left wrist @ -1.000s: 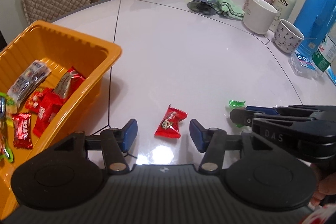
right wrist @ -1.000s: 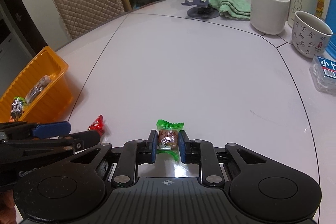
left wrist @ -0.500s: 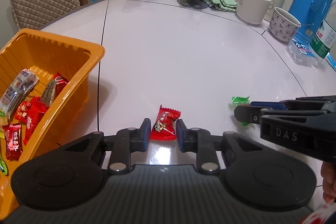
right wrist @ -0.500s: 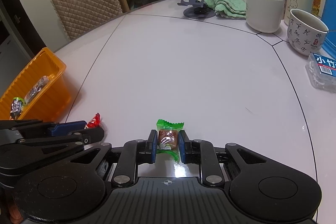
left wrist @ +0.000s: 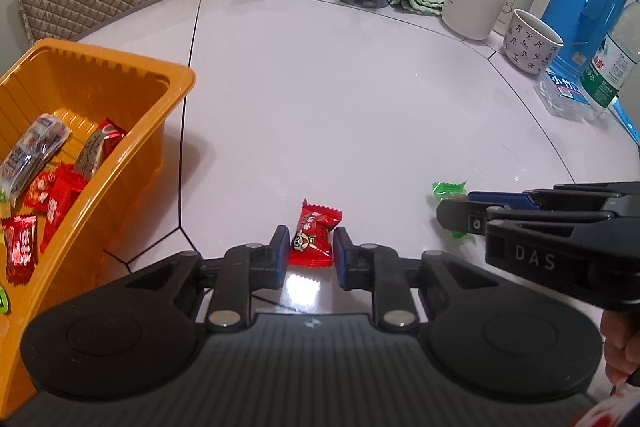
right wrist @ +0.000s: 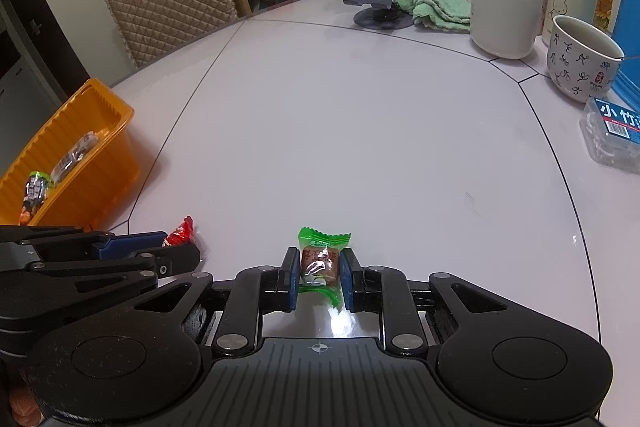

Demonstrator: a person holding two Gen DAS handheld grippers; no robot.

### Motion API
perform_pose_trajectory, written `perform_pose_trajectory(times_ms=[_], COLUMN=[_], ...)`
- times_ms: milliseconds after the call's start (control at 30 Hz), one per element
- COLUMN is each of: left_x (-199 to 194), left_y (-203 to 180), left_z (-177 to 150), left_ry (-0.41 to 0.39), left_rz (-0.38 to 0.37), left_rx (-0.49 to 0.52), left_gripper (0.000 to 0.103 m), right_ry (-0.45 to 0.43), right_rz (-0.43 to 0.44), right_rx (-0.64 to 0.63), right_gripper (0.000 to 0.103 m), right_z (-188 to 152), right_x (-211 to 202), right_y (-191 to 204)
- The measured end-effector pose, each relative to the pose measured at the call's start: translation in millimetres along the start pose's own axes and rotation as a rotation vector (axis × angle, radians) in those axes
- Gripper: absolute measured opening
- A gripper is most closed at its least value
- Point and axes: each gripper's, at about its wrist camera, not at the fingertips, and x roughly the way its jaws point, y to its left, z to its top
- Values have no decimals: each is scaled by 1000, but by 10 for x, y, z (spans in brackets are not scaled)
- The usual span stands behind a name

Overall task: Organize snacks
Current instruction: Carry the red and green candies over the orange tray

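At the near edge of the bench (left wrist: 360, 99), a red candy (left wrist: 314, 241) is gripped by the left gripper (left wrist: 310, 253), its fingers just closed on it. Beside it, a green candy (right wrist: 320, 261) is clamped by the right gripper (right wrist: 319, 273). Farther left stands an orange bin (left wrist: 100, 131) holding snacks. Mugs (right wrist: 506, 15) are seen at the far right edge.

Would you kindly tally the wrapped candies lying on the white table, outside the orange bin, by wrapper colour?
Red candy: 1, between the left gripper's pads.
Green candy: 1, between the right gripper's pads.
Total: 2 candies on the table.
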Motion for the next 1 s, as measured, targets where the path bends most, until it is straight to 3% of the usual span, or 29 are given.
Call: perform_pose_trajectory(times_ms=[567,1000], left_x=[-496,-1219], left_y=[129,283], left_z=[-468,-706], left_ry=[29,-45], left_rz=[-4,21], left_rx=[-79,-179], left_gripper=[21,21], right_ry=[38,23], right_rz=[70,182], right_rx=[-41,-134], right_gripper=[21,21], right_z=[-331,-407], right_x=[-304,-689], right_y=[190,576])
